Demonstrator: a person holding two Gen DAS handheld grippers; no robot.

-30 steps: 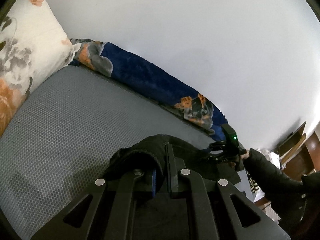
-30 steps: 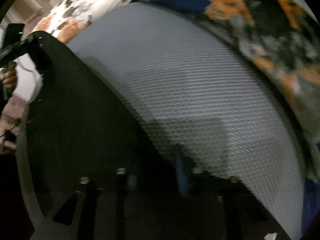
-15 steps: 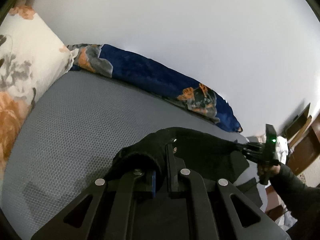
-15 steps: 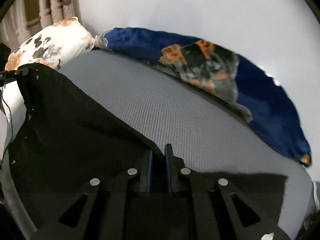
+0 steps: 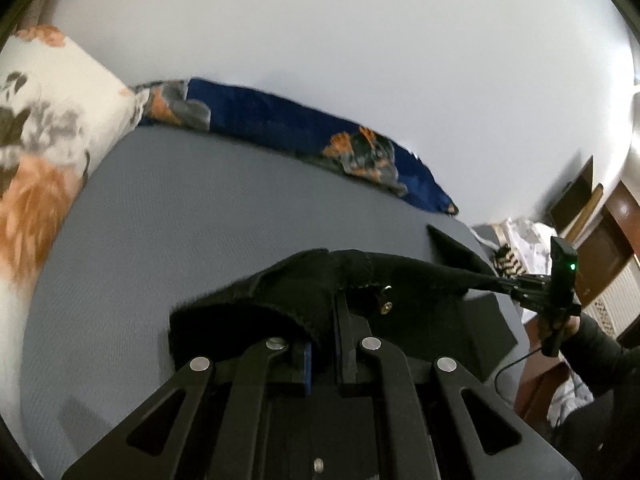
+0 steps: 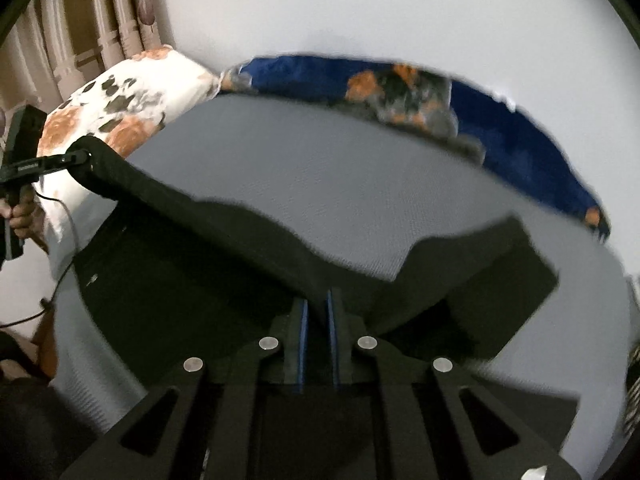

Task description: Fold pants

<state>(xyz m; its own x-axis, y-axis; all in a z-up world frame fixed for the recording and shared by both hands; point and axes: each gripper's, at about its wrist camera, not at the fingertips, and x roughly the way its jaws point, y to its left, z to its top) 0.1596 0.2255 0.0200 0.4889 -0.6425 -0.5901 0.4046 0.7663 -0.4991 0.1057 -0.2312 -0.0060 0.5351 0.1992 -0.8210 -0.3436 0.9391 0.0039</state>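
Black pants (image 5: pixel 304 280) hang stretched between my two grippers above the grey mattress (image 5: pixel 180 220). My left gripper (image 5: pixel 324 328) sits at the bottom of the left wrist view, shut on a bunched edge of the fabric that covers its left finger. At the right of that view, my right gripper (image 5: pixel 502 282) pinches the other end. In the right wrist view the right gripper (image 6: pixel 316 306) is shut on the pants (image 6: pixel 180 260). The left gripper (image 6: pixel 86 156) holds the far corner at the left. A pant leg (image 6: pixel 480 280) trails onto the bed.
A white floral pillow (image 5: pixel 36 140) lies at the bed's left end. A blue floral blanket (image 5: pixel 280 128) runs along the white wall. Curtains (image 6: pixel 80 20) hang behind the pillow. Brown furniture (image 5: pixel 600 240) and clutter stand past the bed's right end. A dark sleeve (image 5: pixel 592 344) shows there.
Both grippers have drawn apart and risen, pulling the pants taut off the mattress. The right gripper has swung to the right and tipped up, so the wall and a trailing leg now show.
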